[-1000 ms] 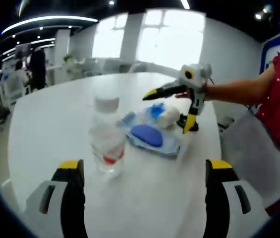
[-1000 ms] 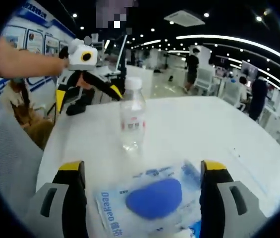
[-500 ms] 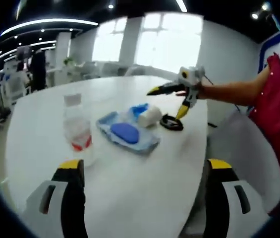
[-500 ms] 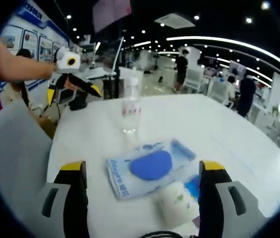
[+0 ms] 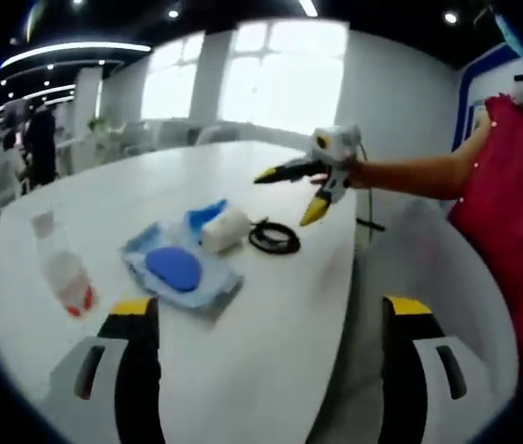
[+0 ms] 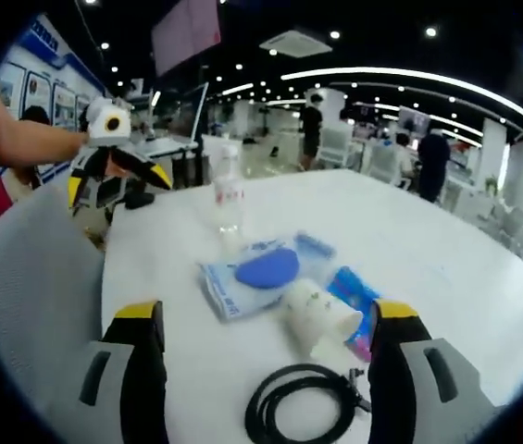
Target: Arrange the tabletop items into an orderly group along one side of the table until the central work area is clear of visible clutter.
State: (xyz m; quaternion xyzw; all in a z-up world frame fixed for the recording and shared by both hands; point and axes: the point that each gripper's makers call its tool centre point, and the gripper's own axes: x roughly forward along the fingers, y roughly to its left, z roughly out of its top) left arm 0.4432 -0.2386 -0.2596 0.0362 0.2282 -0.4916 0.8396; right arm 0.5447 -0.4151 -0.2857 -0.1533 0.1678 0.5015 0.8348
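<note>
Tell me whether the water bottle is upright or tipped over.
Upright: the water bottle stands on the table with its cap on top, behind the blue packet.

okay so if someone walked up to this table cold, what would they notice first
Probably the clutter on the white table: a plastic pack with a blue pad, a paper cup lying on its side beside it, and a coiled black cable nearest the right gripper. A clear water bottle stands upright beyond the pack.

Between the wide-apart fingers [image 6: 139, 370] of the right gripper [image 6: 266, 370] the white table [image 6: 446, 268] is bare up to a coiled black cable [image 6: 303, 407]. Past it stand a white roll [image 6: 312, 314], a blue packet [image 6: 256, 273] and a clear bottle [image 6: 227, 199]. A grey chair [image 6: 30, 287] blocks the left.
</note>
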